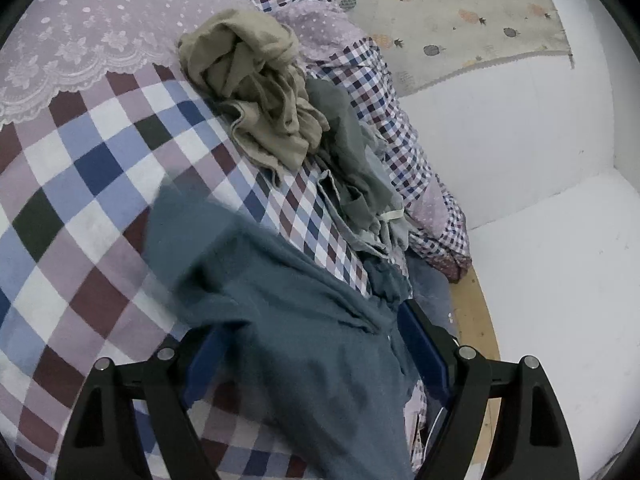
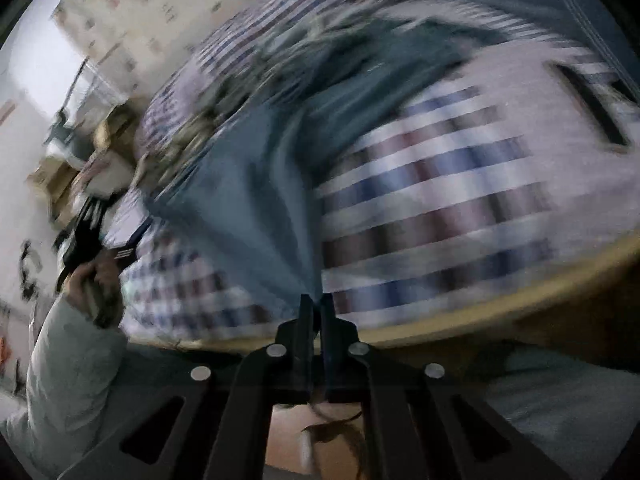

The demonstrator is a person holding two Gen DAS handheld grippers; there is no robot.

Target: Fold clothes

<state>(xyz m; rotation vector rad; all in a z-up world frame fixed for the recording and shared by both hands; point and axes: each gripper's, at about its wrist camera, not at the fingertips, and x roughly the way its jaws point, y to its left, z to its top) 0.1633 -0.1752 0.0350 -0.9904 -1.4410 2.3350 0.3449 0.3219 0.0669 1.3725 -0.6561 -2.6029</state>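
Observation:
A blue-grey garment (image 1: 288, 312) drapes over the checkered bedspread (image 1: 80, 200) and falls between the spread fingers of my left gripper (image 1: 316, 344), which is open. A beige garment (image 1: 256, 84) and a grey-green garment (image 1: 352, 160) lie crumpled behind it. In the blurred right wrist view my right gripper (image 2: 318, 304) is shut on a corner of the blue-grey garment (image 2: 256, 184), which stretches away over the bed. The left gripper (image 2: 88, 236) shows at far left, held by a hand.
A lilac lace cover (image 1: 80, 28) lies at the back left of the bed. A wooden bed edge (image 1: 476, 320) runs beside a white wall (image 1: 520, 140). A fruit-print cloth (image 1: 460, 12) hangs at the upper right. Blurred furniture (image 2: 60, 168) stands at left.

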